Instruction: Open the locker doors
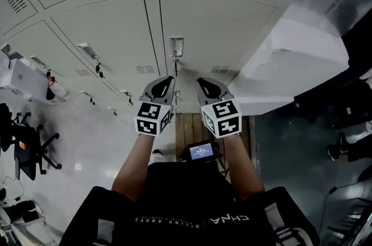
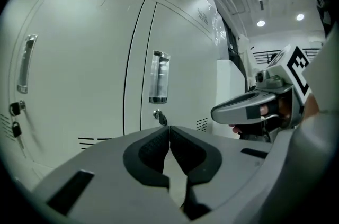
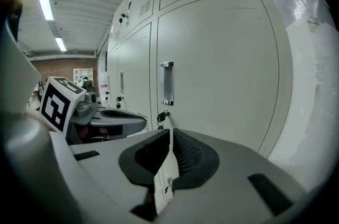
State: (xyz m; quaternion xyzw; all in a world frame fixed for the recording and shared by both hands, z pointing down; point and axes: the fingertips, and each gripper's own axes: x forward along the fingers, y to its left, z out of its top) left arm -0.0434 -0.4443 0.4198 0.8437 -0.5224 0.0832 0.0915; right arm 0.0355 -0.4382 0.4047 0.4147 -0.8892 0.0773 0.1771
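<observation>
Facing a bank of pale grey metal locker doors [image 1: 215, 35], we are holding two grippers side by side just below the long chrome recessed handle [image 1: 176, 46] on the middle door. Every door in view is sitting closed. The left gripper [image 1: 165, 81] is pointing at the door from below and slightly left of that handle, with its jaws pressed together on nothing. The right gripper [image 1: 204, 83] is hovering below and slightly right of the handle, its jaws likewise drawn together and empty. Neither gripper is touching the door. A small dark key [image 2: 160, 118] is sitting in the lock directly under the handle. A bulky white wrapped block [image 1: 302, 47] is standing to the right of the handle, and a black office chair [image 1: 29, 146] is standing well to its left.
</observation>
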